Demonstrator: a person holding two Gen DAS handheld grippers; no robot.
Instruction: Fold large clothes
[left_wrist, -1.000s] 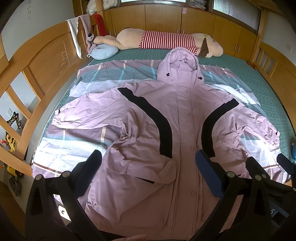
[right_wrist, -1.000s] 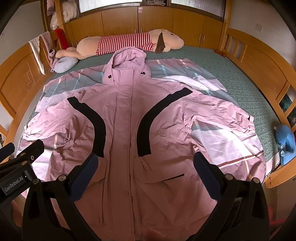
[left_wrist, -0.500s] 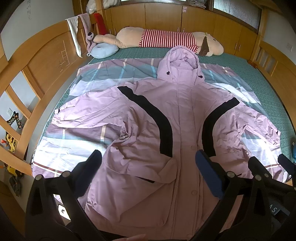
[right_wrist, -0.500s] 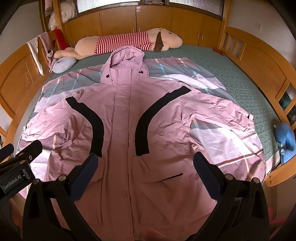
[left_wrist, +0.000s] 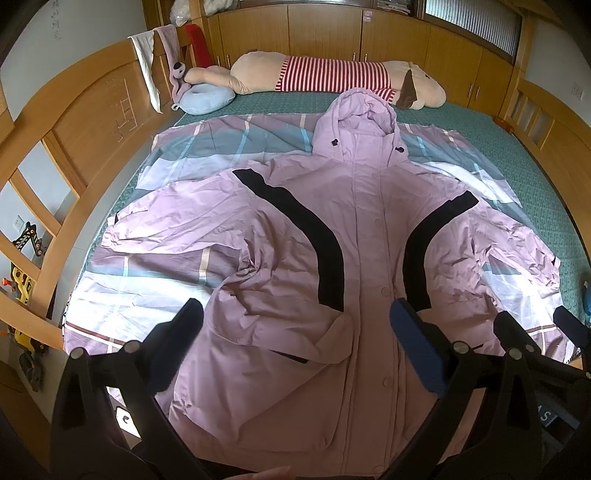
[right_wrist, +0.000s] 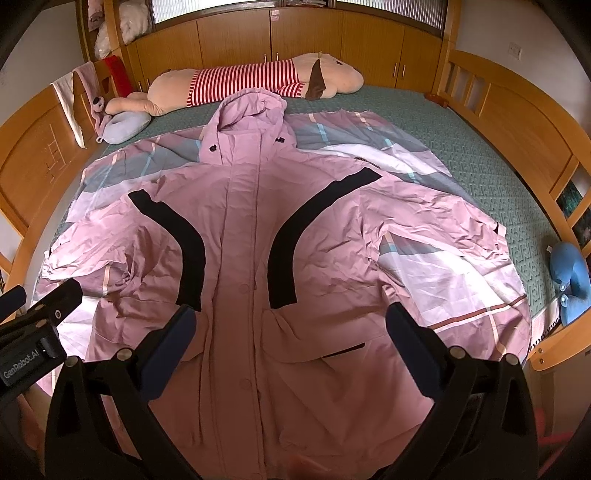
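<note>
Lying flat ahead of both grippers, the pink hooded jacket (left_wrist: 354, 236) covers the bed (left_wrist: 546, 155). Left gripper (left_wrist: 293, 325) and right gripper (right_wrist: 288, 325) hang above its hem, fingers spread, holding nothing.

Home bedroom. Big wooden bed frame (left_wrist: 92, 122) with slatted side rails, green mattress cover (right_wrist: 461, 147), plaid sheet (left_wrist: 221, 144) spread on it. Long plush toy in a striped shirt (right_wrist: 258, 83) lies along the head edge, wooden cabinets (right_wrist: 306, 37) behind. Toy trucks (left_wrist: 22, 277) beside the bed's left edge.
</note>
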